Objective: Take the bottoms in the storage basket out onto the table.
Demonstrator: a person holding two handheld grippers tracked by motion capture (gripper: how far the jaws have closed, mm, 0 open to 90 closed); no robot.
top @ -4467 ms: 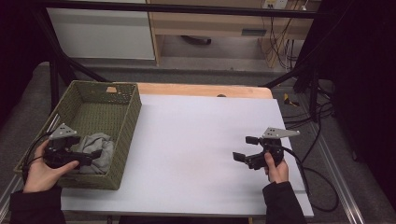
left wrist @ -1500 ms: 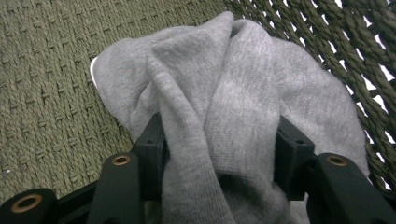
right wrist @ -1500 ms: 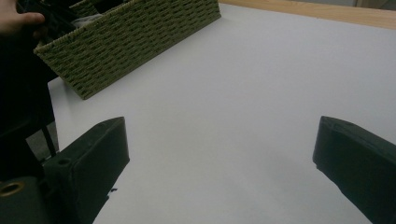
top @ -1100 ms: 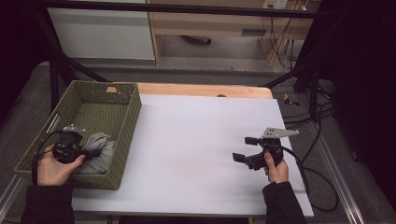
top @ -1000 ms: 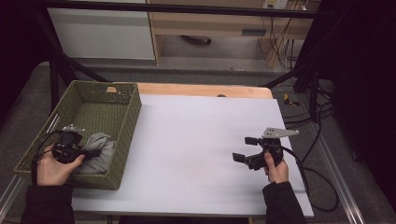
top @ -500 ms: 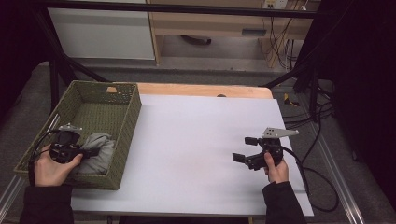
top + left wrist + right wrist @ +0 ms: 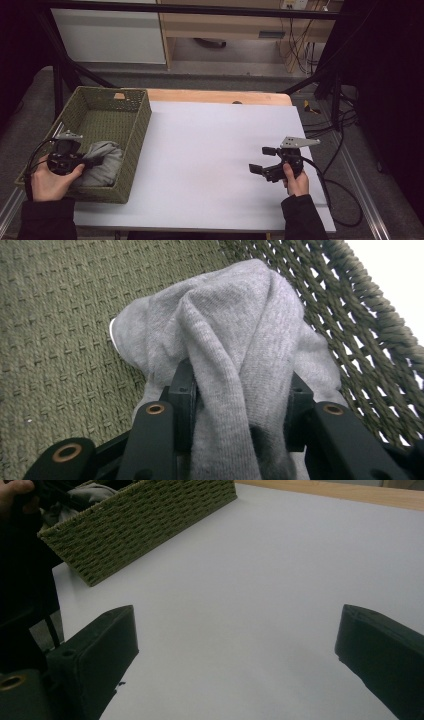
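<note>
My left gripper has its fingers clenched on the grey cloth inside the basket at nine o'clock. My right gripper, fingers spread, waits over the bare desk at four o'clock. I judge the cloth grasped but not yet lifted out.

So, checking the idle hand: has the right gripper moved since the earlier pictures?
No. The right gripper sits at the same spot near the white table's right edge.
</note>
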